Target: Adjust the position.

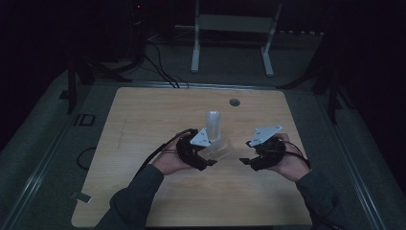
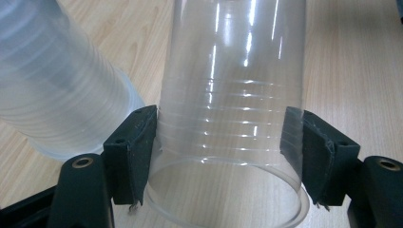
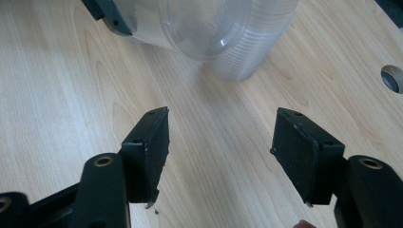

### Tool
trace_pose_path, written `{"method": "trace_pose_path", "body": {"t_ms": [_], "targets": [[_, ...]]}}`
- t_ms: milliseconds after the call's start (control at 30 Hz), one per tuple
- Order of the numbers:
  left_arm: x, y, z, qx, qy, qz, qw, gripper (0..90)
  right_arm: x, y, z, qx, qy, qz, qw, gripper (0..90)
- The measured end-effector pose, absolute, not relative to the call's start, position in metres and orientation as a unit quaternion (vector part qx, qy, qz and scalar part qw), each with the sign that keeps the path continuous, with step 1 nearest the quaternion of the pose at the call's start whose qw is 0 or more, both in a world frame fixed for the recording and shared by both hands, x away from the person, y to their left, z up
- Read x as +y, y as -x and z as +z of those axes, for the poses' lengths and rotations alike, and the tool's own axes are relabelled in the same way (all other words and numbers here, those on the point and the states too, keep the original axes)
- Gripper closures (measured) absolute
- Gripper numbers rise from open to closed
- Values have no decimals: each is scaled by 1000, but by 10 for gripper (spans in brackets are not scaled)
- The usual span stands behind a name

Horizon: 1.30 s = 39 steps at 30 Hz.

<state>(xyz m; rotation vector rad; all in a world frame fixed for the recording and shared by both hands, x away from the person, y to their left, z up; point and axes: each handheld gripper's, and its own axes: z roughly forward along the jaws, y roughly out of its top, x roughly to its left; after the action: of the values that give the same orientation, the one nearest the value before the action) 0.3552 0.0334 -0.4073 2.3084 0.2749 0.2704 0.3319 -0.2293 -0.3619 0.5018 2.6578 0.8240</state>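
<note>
In the left gripper view a single clear plastic cup (image 2: 233, 95) lies between my left gripper's (image 2: 223, 147) two black pads, which press on its sides near the rim. Beside it stands a stack of clear cups (image 2: 52, 95). From above, the stack (image 1: 213, 122) stands upright at the table's middle, with the held cup (image 1: 222, 147) tilted at its foot and the left gripper (image 1: 210, 163) on it. My right gripper (image 1: 245, 161) is a short way to the right. Its jaws (image 3: 221, 147) stand apart over bare wood, facing the cup (image 3: 190, 23) and the stack (image 3: 252, 52).
The wooden table (image 1: 143, 120) has a round cable hole (image 1: 234, 102) near its far edge, also seen as a hole (image 3: 393, 78) in the right gripper view. A white metal stand (image 1: 234, 28) and cables (image 1: 158, 67) sit on the dark floor beyond.
</note>
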Motion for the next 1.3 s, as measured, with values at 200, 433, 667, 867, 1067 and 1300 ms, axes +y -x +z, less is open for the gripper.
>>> {"method": "trace_pose_path", "body": {"t_ms": [200, 433, 667, 867, 1067, 1300], "targets": [[31, -354, -411, 100, -916, 104, 375, 295, -226, -332, -359, 935, -163, 272, 157, 371], [26, -352, -413, 90, -923, 109, 357, 295, -221, -333, -360, 946, -150, 247, 148, 369], [19, -348, -417, 74, -932, 113, 336, 294, -216, -332, -362, 953, -138, 230, 138, 370], [15, -346, -418, 66, -937, 112, 325, 295, -211, -332, -365, 960, -127, 213, 130, 369], [12, -344, -419, 56, -941, 113, 314, 295, -205, -331, -368, 967, -114, 191, 122, 369], [8, -342, -421, 46, -946, 109, 301, 296, -198, -330, -370, 973, -97, 173, 117, 361]]}}
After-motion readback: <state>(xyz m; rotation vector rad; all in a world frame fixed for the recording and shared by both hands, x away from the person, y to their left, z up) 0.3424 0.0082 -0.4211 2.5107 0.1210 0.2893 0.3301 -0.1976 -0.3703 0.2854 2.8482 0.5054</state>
